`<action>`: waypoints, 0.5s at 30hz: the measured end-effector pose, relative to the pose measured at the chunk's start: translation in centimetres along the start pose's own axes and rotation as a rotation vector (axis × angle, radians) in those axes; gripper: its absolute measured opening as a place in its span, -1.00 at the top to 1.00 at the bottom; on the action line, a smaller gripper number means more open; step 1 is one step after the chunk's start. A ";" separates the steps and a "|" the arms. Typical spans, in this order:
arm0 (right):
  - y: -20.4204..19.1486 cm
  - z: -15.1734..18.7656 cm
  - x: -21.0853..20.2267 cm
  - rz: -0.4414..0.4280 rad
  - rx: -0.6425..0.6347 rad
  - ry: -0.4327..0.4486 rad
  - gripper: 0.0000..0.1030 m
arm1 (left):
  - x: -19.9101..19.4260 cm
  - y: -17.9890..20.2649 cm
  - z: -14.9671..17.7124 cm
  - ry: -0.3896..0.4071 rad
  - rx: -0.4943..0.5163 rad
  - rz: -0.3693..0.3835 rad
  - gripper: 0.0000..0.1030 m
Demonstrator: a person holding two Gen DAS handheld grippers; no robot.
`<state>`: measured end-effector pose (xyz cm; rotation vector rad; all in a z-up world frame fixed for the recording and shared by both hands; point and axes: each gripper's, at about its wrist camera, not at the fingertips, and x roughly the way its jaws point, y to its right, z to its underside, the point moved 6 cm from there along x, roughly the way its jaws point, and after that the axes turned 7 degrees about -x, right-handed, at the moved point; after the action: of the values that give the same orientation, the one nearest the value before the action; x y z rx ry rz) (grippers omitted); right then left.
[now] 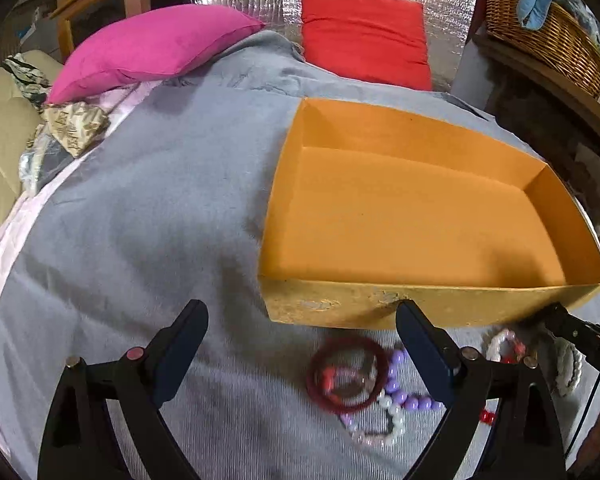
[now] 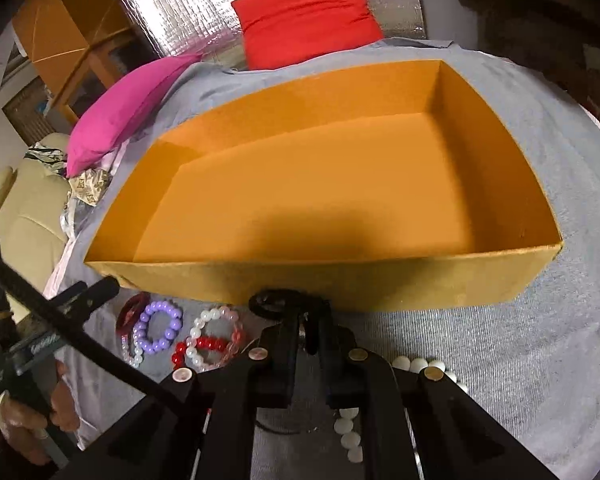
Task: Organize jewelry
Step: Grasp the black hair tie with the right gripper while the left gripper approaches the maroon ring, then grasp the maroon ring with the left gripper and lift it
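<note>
Beaded bracelets (image 2: 180, 332) clustered just before open orange box (image 2: 500, 152).

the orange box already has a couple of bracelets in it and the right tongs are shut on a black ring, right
Not quite. The orange box holds nothing yet, as the right wrist view shows; the bracelets lie on the grey cloth in front of it. The right tongs are indeed shut on a black ring.

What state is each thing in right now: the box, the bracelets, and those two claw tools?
Orange box: open-topped, nothing inside, on the grey blanket.
Left gripper: open wide, holding nothing, above the bracelets.
Right gripper: shut on black bracelet, near the box's front wall.
Dark red bangle: lying flat on the blanket.
Purple bead bracelet: lying loose.
White pearl bracelet: lying loose, partly hidden by the right gripper.
</note>
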<state>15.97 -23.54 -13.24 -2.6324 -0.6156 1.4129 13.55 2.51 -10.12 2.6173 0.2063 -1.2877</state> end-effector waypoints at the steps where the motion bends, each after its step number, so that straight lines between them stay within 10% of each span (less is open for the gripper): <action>1: 0.1 -0.3 0.0 0.002 0.000 0.007 0.81 | 0.1 0.0 -0.1 -0.001 -0.003 0.005 -0.85; 15: -1.1 -0.7 -1.0 -0.043 -0.056 0.035 0.81 | -2.5 2.6 2.2 0.007 0.213 -0.006 -0.85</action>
<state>15.70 -22.86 -11.83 -2.6628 -0.7142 1.3547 10.97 -0.59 -9.10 2.7984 0.0824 -1.3724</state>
